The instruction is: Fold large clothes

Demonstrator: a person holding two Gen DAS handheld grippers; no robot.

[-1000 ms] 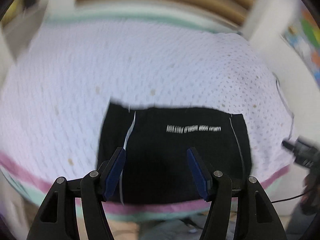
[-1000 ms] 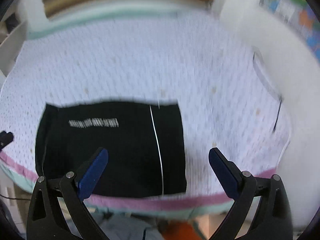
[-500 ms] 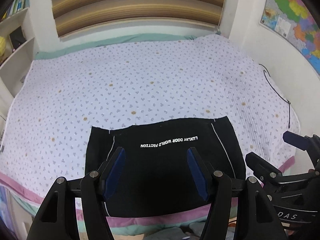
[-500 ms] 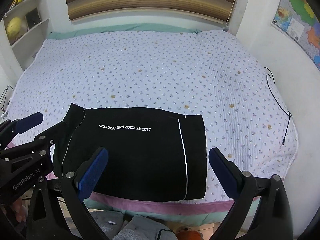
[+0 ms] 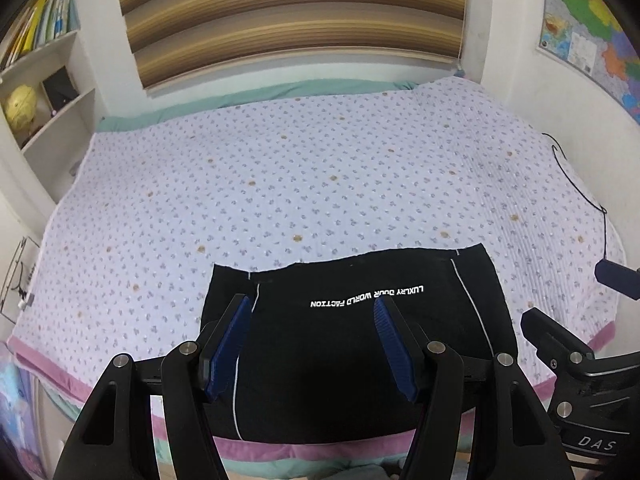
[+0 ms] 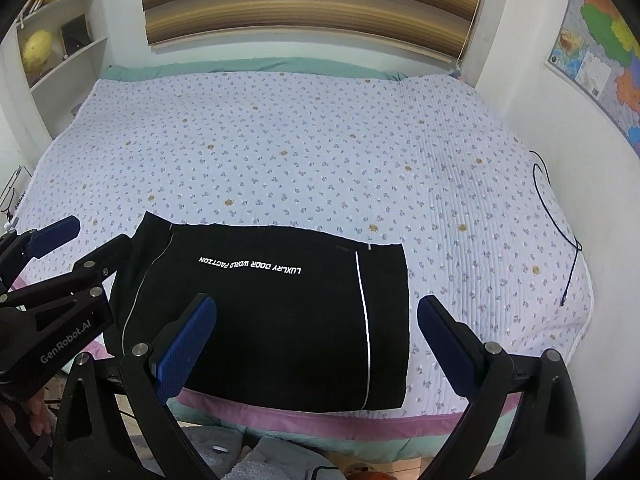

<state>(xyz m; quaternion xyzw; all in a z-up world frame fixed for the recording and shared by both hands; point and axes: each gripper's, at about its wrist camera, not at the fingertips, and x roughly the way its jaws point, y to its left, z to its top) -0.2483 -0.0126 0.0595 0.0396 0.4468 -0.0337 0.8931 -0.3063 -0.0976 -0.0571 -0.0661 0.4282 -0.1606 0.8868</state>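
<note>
A black garment (image 5: 360,344) with white piping and white lettering lies folded into a flat rectangle at the near edge of the bed; it also shows in the right wrist view (image 6: 280,320). My left gripper (image 5: 312,344) is open and empty, held above the garment's left half. My right gripper (image 6: 316,336) is open wide and empty, above the garment's near right part. The right gripper shows at the right edge of the left wrist view (image 5: 580,344), and the left gripper at the left of the right wrist view (image 6: 56,272).
The bed (image 6: 320,140) has a floral lilac cover with a pink border (image 6: 320,416). A black cable (image 6: 560,220) lies along its right side by the wall. Shelves (image 5: 44,92) stand at left. Grey cloth (image 6: 260,460) lies below the bed's near edge.
Both grippers have pulled back and risen from the garment, so more of the bed and room shows. The garment lies still. Both grippers stay open.
</note>
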